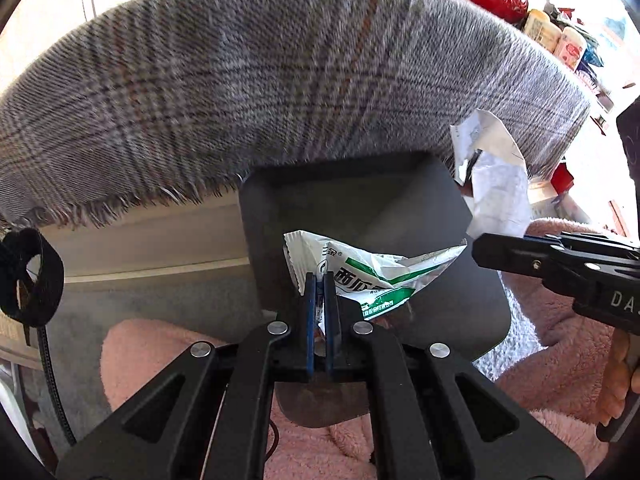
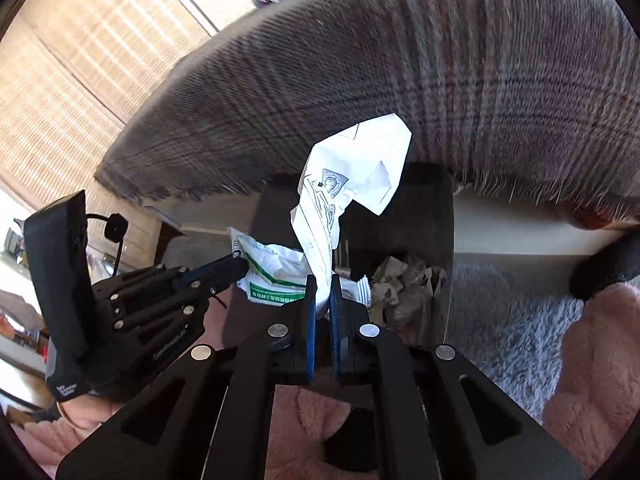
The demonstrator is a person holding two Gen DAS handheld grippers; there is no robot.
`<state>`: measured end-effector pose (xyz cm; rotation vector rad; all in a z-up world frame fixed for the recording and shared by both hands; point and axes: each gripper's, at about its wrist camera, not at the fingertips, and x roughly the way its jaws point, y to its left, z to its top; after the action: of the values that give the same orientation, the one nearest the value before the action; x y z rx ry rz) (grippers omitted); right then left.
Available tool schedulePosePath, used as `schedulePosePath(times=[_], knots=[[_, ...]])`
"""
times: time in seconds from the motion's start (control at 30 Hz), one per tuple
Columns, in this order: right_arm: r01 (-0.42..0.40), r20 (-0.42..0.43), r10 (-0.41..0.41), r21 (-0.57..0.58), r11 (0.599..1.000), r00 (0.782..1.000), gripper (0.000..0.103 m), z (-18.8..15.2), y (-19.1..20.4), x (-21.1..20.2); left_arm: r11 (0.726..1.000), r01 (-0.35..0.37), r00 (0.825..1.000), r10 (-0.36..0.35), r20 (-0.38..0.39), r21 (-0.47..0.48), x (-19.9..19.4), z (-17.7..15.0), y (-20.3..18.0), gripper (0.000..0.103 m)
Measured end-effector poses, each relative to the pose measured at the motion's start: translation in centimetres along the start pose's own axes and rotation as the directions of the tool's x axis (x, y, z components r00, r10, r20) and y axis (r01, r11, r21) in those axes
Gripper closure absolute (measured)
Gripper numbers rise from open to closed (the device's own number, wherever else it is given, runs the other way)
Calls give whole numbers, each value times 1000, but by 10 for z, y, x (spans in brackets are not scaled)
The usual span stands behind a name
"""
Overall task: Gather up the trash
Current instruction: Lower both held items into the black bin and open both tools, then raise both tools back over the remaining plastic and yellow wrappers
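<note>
Left gripper [image 1: 319, 280] pinches a green-and-white wrapper [image 1: 376, 276] over the dark bin [image 1: 476, 304]; right gripper [image 2: 323, 282] is clenched on a crumpled white paper [image 2: 352, 172] above the same bin. We judge the drop-off step: next, open both over the bin. Checked cloth [image 1: 240, 80] hides the bin's far rim; its contents look blurred.

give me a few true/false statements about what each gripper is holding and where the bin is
1. The left gripper is shut on a green and white foil packet. True.
2. The right gripper is open and holds nothing. False: it is shut on a crumpled white printed paper.
3. Both items hang over the dark grey plastic bin. True.
4. The bin is empty. False: crumpled scraps lie inside.
5. A grey plaid fringed cloth hangs behind the bin. True.
</note>
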<state>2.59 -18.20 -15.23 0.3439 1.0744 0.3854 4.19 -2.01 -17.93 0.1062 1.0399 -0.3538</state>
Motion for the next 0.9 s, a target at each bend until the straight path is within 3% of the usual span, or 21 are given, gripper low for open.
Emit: schedulePosePath(times=[0.13,0.27,0.3,0.37,0.4,0.5,0.63,0.7,0.9], knots=[[-4,-16,4,15,1000,1000,92,5,-2,8,1000,19,1000,-20,-19,-11,10,2,1,95],[0,-22,1,23,1000,1000,91,10,-1,11,1000,12,1000,-13,-22,-17,14,1,3,78],[8,-20,-7,27,1000,1000,88,11,-2,11,1000,10,1000,-11,-22,-19,14,1,4,72],[21,-14,-20,27,999,1000,60,15,-3,8,1000,7,1000,-8,-20,-20,12,2,5,63],[36,-1,-36,25,999,999,40,15,-2,6,1000,5,1000,-5,-16,-20,10,2,5,58],[66,19,-67,15,998,998,39,17,-1,-1,1000,-4,1000,4,-7,-17,-1,3,13,52],[109,55,-109,4,994,993,16,19,1,-9,1000,-19,1000,19,18,1,-18,4,8,37],[110,68,-110,5,994,992,6,20,1,-14,1000,-22,999,22,32,9,-26,4,6,23],[83,104,-85,23,996,991,3,27,-1,-35,999,-36,997,34,72,28,-52,2,1,8]])
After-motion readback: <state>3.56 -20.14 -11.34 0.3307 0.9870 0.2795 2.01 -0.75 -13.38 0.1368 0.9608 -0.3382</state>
